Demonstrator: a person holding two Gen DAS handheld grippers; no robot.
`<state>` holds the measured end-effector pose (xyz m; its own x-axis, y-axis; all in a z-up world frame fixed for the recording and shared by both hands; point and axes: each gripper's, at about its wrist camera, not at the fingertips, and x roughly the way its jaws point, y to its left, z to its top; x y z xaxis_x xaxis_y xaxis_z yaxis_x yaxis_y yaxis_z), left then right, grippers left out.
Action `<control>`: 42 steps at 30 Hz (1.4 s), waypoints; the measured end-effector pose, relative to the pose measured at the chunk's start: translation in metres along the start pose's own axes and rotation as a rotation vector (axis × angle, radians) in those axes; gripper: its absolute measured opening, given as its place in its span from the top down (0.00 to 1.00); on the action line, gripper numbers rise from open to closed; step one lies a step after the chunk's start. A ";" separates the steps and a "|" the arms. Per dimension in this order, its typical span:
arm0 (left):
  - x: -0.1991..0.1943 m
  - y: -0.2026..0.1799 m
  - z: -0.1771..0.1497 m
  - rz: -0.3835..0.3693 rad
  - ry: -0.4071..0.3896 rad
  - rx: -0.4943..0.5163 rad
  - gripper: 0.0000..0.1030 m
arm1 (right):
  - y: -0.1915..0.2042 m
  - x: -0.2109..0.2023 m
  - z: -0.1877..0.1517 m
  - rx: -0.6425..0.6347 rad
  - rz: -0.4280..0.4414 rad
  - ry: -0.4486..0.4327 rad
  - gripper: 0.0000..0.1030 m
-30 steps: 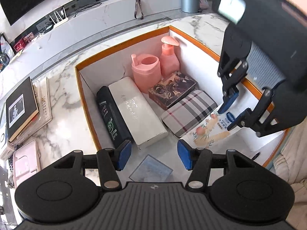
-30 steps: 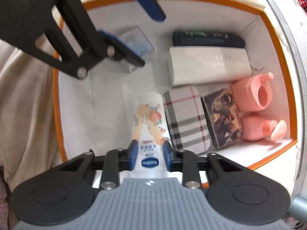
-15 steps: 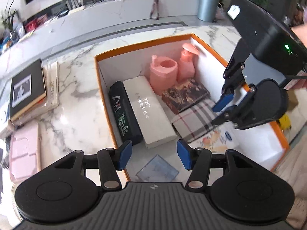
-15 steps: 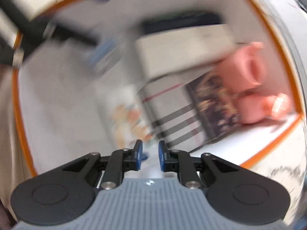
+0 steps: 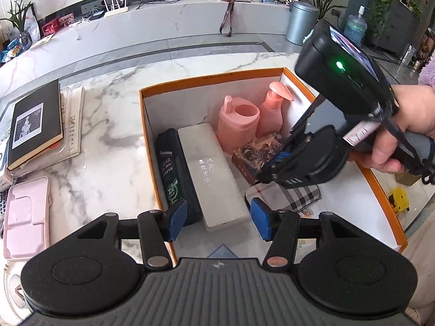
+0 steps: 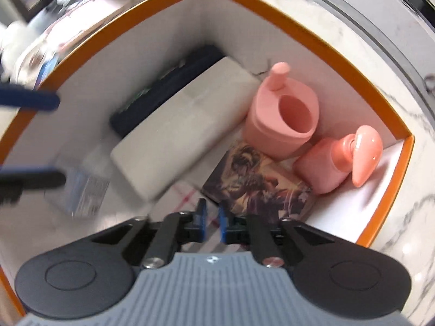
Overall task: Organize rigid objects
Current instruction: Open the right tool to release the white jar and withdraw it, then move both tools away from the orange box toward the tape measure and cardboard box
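Observation:
An orange-rimmed white box (image 5: 146,125) holds a dark shampoo bottle (image 5: 174,179), a white case (image 5: 212,174), a pink cup (image 5: 239,125), a pink pump bottle (image 5: 272,111), a picture box (image 5: 258,152) and a plaid case (image 5: 296,195). My left gripper (image 5: 218,220) is open and empty above the box's near edge. My right gripper (image 6: 211,218) is nearly closed with a narrow gap and holds nothing; it hovers above the plaid case inside the box (image 6: 367,103). The right wrist view is blurred; it shows the pink cup (image 6: 282,119) and picture box (image 6: 258,184).
A clear plastic box (image 6: 84,187) lies in the box's near part. Books (image 5: 35,125) and a pink tray (image 5: 24,220) lie on the marble table (image 5: 108,146) to the left. A grey bin (image 5: 301,21) stands on the floor behind.
My right gripper let go of the lotion tube, closed to a narrow gap and lifted away over the plaid case. My left gripper drew back and up, still open.

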<state>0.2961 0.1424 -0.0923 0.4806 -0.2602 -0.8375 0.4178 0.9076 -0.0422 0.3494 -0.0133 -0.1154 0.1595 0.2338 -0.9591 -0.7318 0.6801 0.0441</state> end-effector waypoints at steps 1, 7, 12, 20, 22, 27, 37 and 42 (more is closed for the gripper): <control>0.001 0.000 0.001 -0.002 -0.001 0.001 0.38 | -0.001 0.000 0.002 0.023 0.008 -0.008 0.97; 0.004 -0.001 0.002 -0.007 -0.009 -0.006 0.38 | -0.002 0.001 0.007 0.077 0.018 -0.032 0.97; 0.005 0.001 -0.002 -0.013 -0.011 -0.021 0.38 | -0.015 0.011 -0.001 0.166 0.042 0.031 0.96; 0.006 -0.002 -0.007 -0.011 -0.009 -0.029 0.38 | -0.001 0.010 -0.010 0.266 0.031 -0.103 1.00; 0.005 -0.003 -0.008 -0.011 -0.008 -0.032 0.38 | 0.000 0.010 -0.011 0.274 0.032 -0.112 1.00; 0.001 -0.009 -0.011 -0.025 -0.004 -0.028 0.38 | -0.003 -0.003 -0.014 0.269 0.054 -0.136 0.94; 0.009 -0.042 -0.028 0.020 0.174 0.246 0.41 | 0.010 -0.077 -0.082 0.332 0.045 -0.376 0.93; 0.025 -0.062 -0.041 0.101 0.252 0.489 0.41 | 0.004 -0.102 -0.152 0.483 -0.001 -0.484 0.85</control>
<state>0.2505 0.0934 -0.1329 0.3624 -0.0387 -0.9312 0.7173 0.6495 0.2521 0.2293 -0.1399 -0.0601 0.5207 0.4411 -0.7310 -0.3716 0.8879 0.2711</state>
